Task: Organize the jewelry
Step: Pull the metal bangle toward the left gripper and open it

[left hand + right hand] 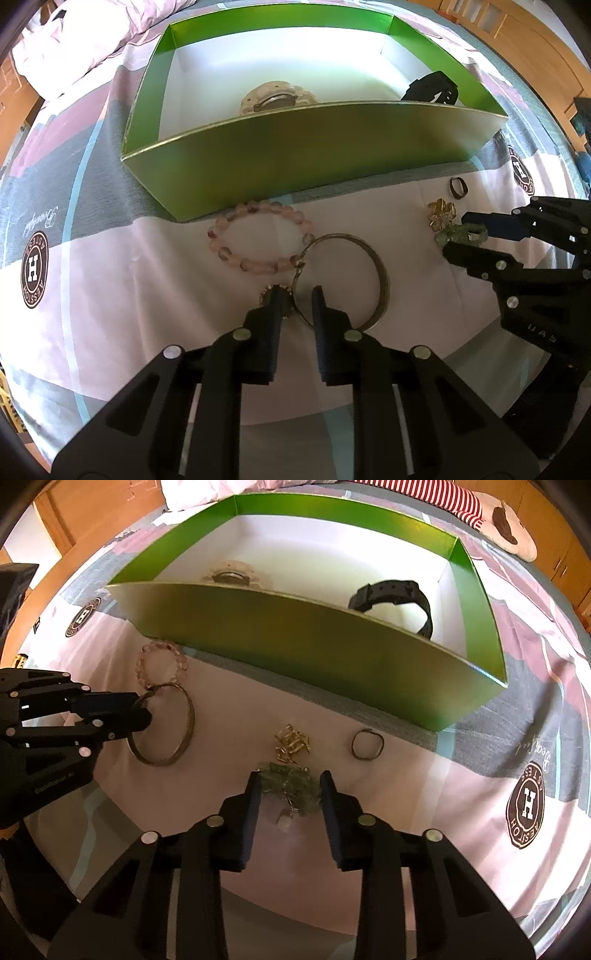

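A: What is seen beside the green box (pixel 295 147), from the left?

B: A pink bead bracelet (pixel 258 236) is laid against its near wall; touching it, a metal bangle (pixel 373 266). The bangle's thin rim is straddled by the left gripper (pixel 297 295), jaws narrow; whether it is pinched cannot be told. Stiff and slippery, it is best taken across the rim.

A: And rightward?

B: A green tangled piece (pixel 291 786) is bracketed by the right gripper (pixel 290 788), partly open. It is judged light, loose and snag-prone.
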Demonstrator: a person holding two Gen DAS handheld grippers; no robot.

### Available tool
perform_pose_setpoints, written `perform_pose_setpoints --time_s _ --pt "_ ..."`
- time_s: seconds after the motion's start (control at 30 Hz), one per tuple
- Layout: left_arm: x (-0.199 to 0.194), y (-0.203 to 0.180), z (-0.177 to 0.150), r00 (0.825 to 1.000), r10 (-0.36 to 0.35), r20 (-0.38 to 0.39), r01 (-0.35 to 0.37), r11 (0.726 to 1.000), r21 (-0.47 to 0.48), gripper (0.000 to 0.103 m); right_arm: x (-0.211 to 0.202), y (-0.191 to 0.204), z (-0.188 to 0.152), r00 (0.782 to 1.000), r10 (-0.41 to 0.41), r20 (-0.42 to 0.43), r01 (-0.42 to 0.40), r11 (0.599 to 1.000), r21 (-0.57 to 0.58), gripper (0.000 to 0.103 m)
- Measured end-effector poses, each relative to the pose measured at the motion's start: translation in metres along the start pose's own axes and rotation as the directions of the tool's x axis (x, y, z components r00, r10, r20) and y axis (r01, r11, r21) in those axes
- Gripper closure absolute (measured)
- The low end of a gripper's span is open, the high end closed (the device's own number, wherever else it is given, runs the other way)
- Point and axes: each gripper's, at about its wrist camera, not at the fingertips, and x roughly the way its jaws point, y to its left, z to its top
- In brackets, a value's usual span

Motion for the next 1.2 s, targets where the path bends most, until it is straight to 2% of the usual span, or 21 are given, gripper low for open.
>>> perform_pose_setpoints --time_s 0.4,0.53,0.63,0.8,0.9,1.03,1.2 --pt "0.001 -0.006 0.0 1.0 0.023 0.005 -0.023 1.0 0.016 0.084 0.008 0.005 0.002 1.0 -0.011 -0.009 0.011 1.0 -0.006 0.07" --pt "0.001 -0.011 -0.001 1.0 0.027 0.008 -0.028 0.999 0.036 0.074 0.008 0.008 0.002 1.0 -0.016 -0.014 0.016 1.0 -0.012 0.067" --pt "0.002 -0.015 -0.002 0.999 0.032 0.012 -0.033 0.998 0.056 0.065 0.009 0.011 0.003 1.0 -0.02 -0.016 0.019 1.0 -0.018 0.06" --pt "0.002 -0.019 -0.003 0.999 0.045 0.014 -0.046 0.996 0.078 0.06 0.011 0.013 0.004 1.0 -0.024 -0.018 0.024 0.999 -0.022 0.06" --pt "0.003 -0.02 -0.003 0.999 0.05 0.014 -0.051 0.995 0.083 0.056 0.011 0.014 0.003 0.999 -0.032 -0.019 0.032 0.999 -0.02 0.055" --pt "0.004 -0.024 -0.003 0.996 0.089 0.016 -0.09 0.991 0.098 0.036 0.013 0.016 0.003 0.999 -0.036 -0.02 0.035 0.999 -0.02 0.052" --pt "0.006 -0.024 -0.002 0.995 0.101 0.017 -0.103 0.99 0.097 0.033 0.014 0.017 0.003 0.999 -0.039 -0.021 0.038 0.999 -0.017 0.049"
